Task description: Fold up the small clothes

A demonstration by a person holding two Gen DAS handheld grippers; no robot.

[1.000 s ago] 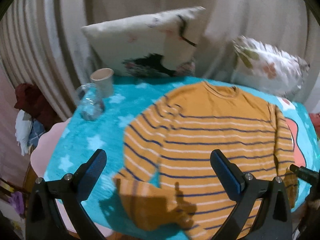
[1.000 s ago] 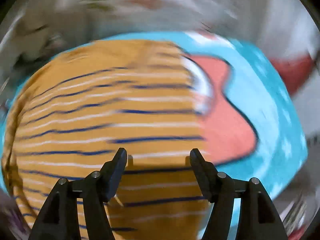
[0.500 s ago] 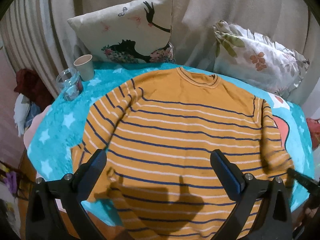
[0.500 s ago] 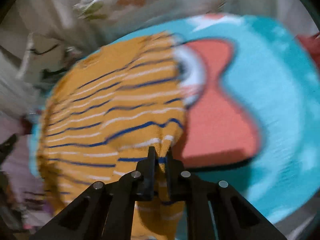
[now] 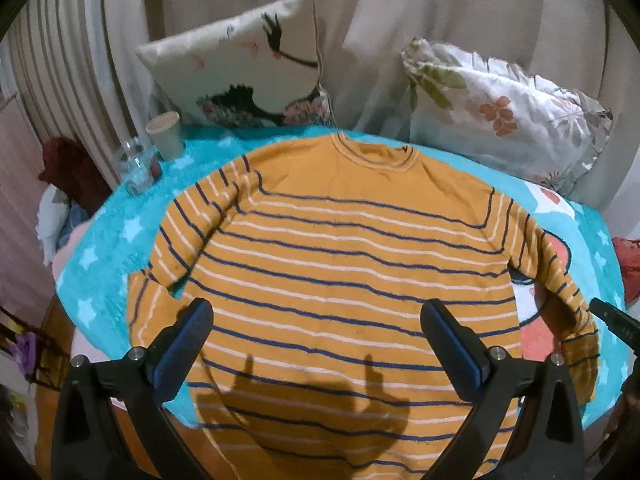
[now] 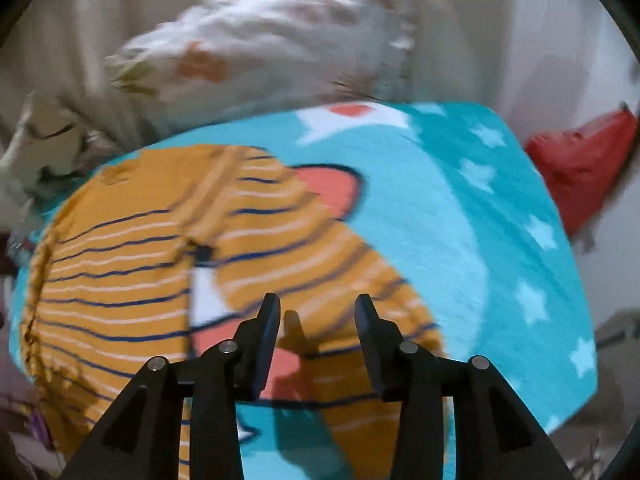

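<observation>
A: Since a second ago the sweater [image 5: 344, 264] has been spread flat; its sleeve at the frame's left, bunched low before, now lies straight. The right tool [image 6: 316, 312], clamped on the other sleeve's cuff half a second back, is opening with nothing pressed between its jaws.

B: And the left tool [image 5: 316, 320]?

A: Jaws wide apart, hanging over the hem at the lower centre of its view, gripping nothing.

B: Where does the sweater sit?

A: On the turquoise blanket [image 5: 120, 236] covering the tabletop, collar toward the pillows [image 5: 248, 64] at the top, hem draped over the near edge.

B: How should the fold begin?

A: I'd pinch one sleeve near the cuff, lift it only slightly and lay it across the chest so the stripes stay smooth.

B: Room?

A: Open blanket at the right. At the upper left a glass [image 5: 138, 166] and paper cup [image 5: 166, 136] stand near that shoulder, so keep sweeps short there.
</observation>
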